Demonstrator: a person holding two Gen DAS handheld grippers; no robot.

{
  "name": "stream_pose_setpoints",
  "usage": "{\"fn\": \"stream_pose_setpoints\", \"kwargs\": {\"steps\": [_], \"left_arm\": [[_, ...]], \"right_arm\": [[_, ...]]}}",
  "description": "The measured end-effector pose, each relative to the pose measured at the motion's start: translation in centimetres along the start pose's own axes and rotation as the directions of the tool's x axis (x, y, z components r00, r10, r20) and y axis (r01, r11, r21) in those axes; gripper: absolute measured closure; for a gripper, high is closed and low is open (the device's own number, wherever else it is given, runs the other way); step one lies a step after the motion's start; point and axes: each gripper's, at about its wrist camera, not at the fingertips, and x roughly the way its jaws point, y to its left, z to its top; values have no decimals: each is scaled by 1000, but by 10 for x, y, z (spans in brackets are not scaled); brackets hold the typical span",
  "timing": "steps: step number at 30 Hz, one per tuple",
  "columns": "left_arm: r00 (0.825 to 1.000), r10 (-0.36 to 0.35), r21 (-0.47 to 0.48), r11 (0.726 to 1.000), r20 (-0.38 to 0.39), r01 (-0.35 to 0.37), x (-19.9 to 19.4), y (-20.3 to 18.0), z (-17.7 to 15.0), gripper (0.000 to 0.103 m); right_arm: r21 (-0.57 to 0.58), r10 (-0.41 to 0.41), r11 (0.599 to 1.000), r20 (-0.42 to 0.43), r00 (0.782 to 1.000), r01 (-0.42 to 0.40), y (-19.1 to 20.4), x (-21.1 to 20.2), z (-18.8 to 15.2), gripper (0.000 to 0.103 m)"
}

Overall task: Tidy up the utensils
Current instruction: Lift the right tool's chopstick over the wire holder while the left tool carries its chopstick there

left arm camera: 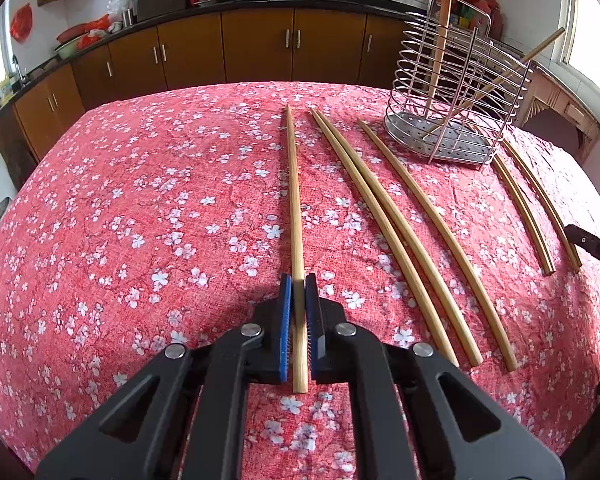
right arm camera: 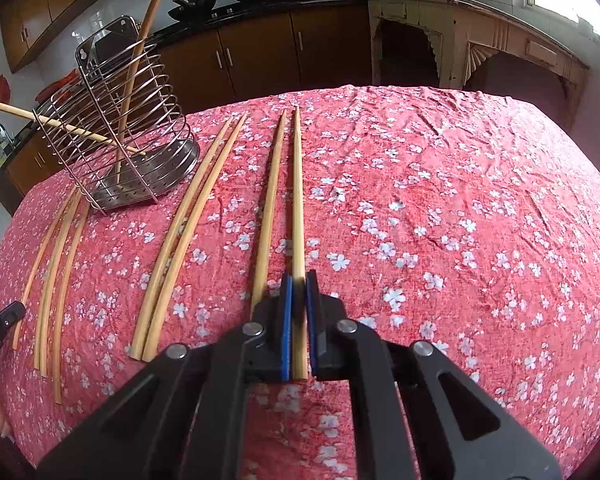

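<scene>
Several bamboo chopsticks lie in rows on the red floral tablecloth. My left gripper is shut on the leftmost chopstick, low over the cloth. My right gripper is shut on the rightmost chopstick, with another chopstick lying just left of it. A wire utensil holder stands on the table's far side with two chopsticks leaning in it; it also shows in the right wrist view. Each gripper's tip shows at the edge of the other's view.
More chopsticks lie between the two grippers: a pair, a single and two beside the holder. Brown kitchen cabinets and a counter with woks run behind the table. A pale side table stands at the right.
</scene>
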Motion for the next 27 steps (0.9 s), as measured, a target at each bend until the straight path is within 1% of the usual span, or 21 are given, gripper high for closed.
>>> {"fn": "stream_pose_setpoints", "kwargs": {"steps": [4,7,8,10,13,17,21,27], "left_arm": [[1000,-3,3,1000,0,3,1,-2,0,96],[1000,-5,25,1000,-2,5,1,-5,0,96],[1000,-17,25,1000,-6,17,1,-4,0,96],[999,-41,11,999,1,41,-3,-1,1,97],[996,-68,2,998,52,68,-19,6,3,97],[986,-87,-4,996,142,88,-48,12,8,97],[969,-93,-24,995,230,101,-74,18,17,97],[939,-92,-51,992,332,115,-101,22,29,97]], "right_arm": [[-10,-6,1000,-1,1000,6,2,-1,0,95],[15,24,1000,-11,1000,-23,0,-2,1,95],[18,29,999,-10,1000,-29,-1,-4,1,95],[8,28,1000,21,999,-28,-2,-14,2,95],[-6,27,1000,81,996,-26,-3,-33,5,95],[5,40,999,167,985,-41,-8,-59,11,95],[22,47,998,245,968,-54,-15,-81,18,95],[33,44,998,326,944,-58,-20,-100,24,95]]}}
